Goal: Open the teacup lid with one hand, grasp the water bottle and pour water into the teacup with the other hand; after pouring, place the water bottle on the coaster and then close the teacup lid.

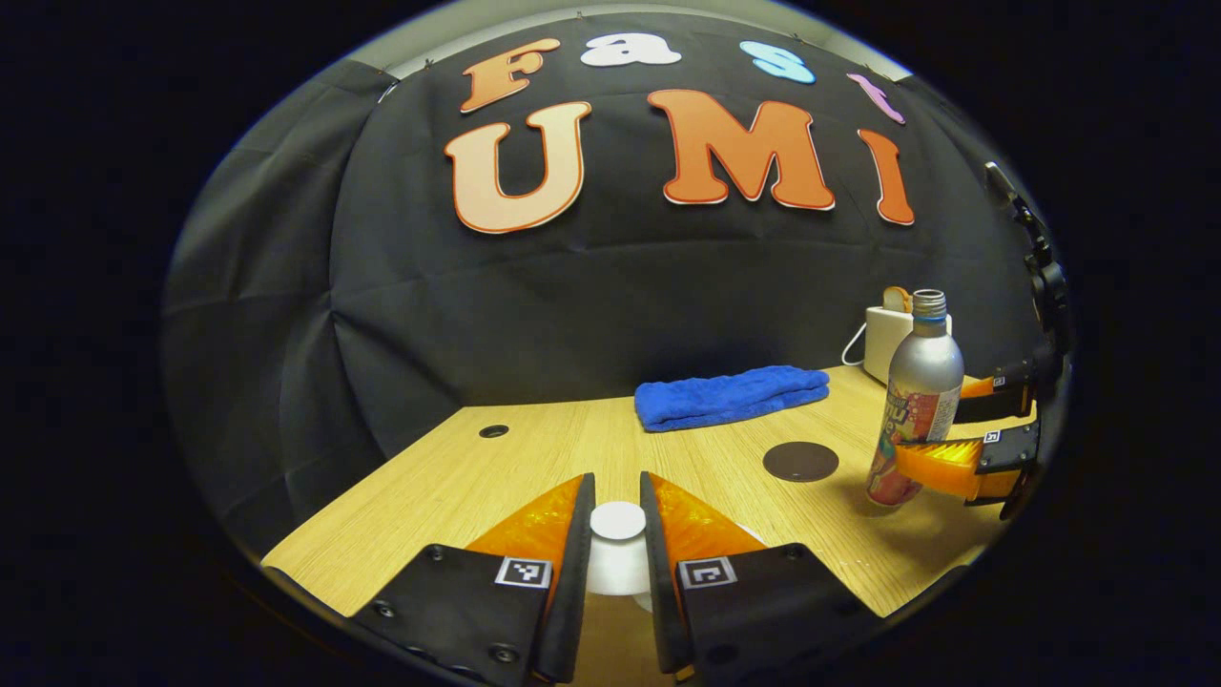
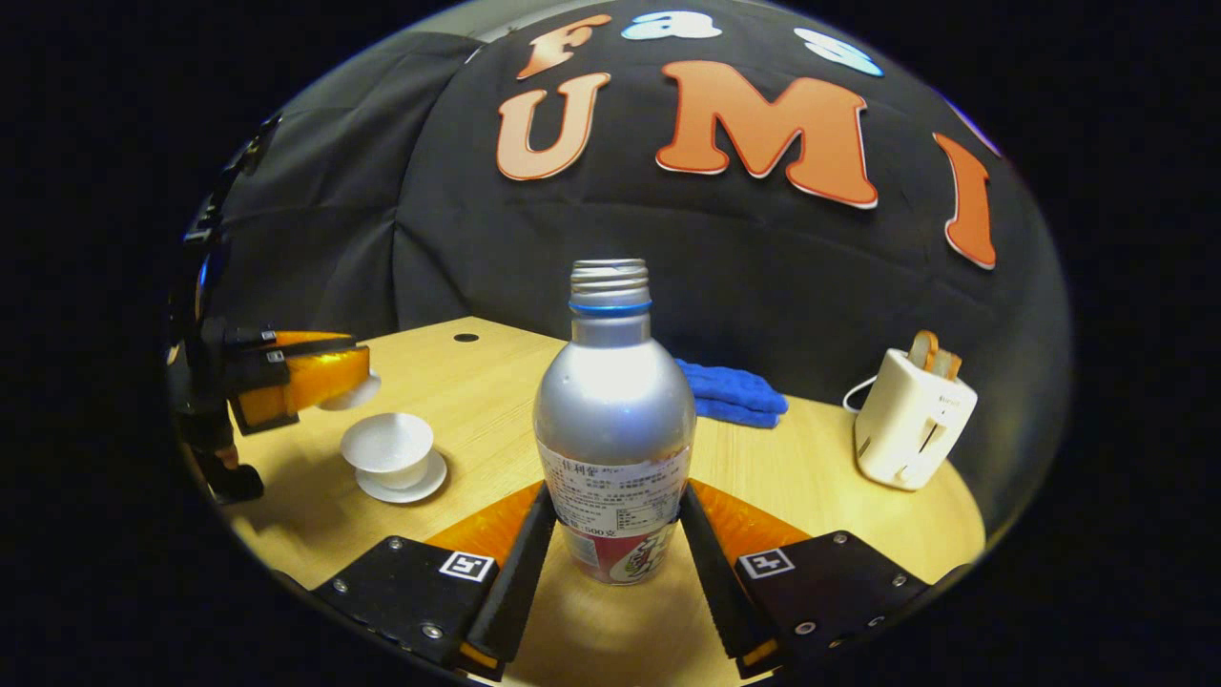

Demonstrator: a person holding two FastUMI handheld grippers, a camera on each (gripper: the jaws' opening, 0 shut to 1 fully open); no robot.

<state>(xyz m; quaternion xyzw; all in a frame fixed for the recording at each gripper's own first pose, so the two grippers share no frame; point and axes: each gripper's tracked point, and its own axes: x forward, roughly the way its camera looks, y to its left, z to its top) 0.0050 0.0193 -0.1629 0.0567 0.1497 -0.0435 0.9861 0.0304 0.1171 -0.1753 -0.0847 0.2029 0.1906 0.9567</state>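
Observation:
A white teacup lid (image 1: 617, 544) sits between the fingers of my left gripper (image 1: 617, 487), which is shut on its knob. In the right gripper view the left gripper (image 2: 358, 377) holds the lid (image 2: 355, 391) up and to the left of the open white teacup (image 2: 386, 444), which stands on its saucer (image 2: 408, 489). My right gripper (image 2: 617, 496) is shut on the lower body of the uncapped silver water bottle (image 2: 615, 410). The bottle (image 1: 918, 382) leans slightly, just right of the dark round coaster (image 1: 800, 461). Whether its base touches the table I cannot tell.
A folded blue towel (image 1: 730, 396) lies at the back of the wooden table (image 1: 458, 477). A white toaster (image 2: 911, 420) with bread in it stands at the back right. A small round hole (image 1: 493, 431) is in the tabletop at the far left.

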